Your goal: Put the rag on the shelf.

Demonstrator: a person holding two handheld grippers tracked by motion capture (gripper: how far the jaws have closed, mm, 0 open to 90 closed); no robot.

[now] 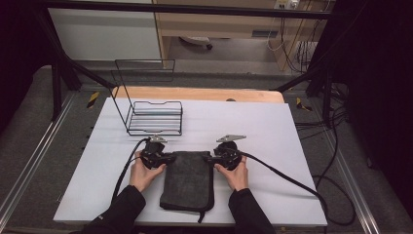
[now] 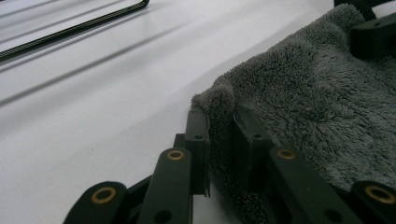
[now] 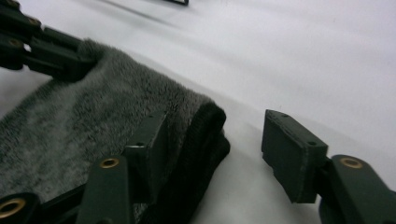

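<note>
A folded dark grey towel (image 1: 189, 180) lies flat on the white table (image 1: 272, 131), near the person's edge and midway between the two hands, its far corners at the grippers. Its thick, fluffy pile suggests it is light, soft and limp: it will likely sag and unfold if lifted by one point, so the two far corners look like the sensible places to hold, with both layers of the fold caught together. The left gripper (image 2: 220, 119) has its jaws closed on the far left corner, a tuft of pile squeezed up between them. The right gripper (image 3: 212, 140) is spread wide around the far right corner: one jaw rests on top of the cloth, the other stands clear on the bare table, so nothing is clamped there yet. Beyond the towel, well apart, stands a black wire rack (image 1: 155, 117).
</note>
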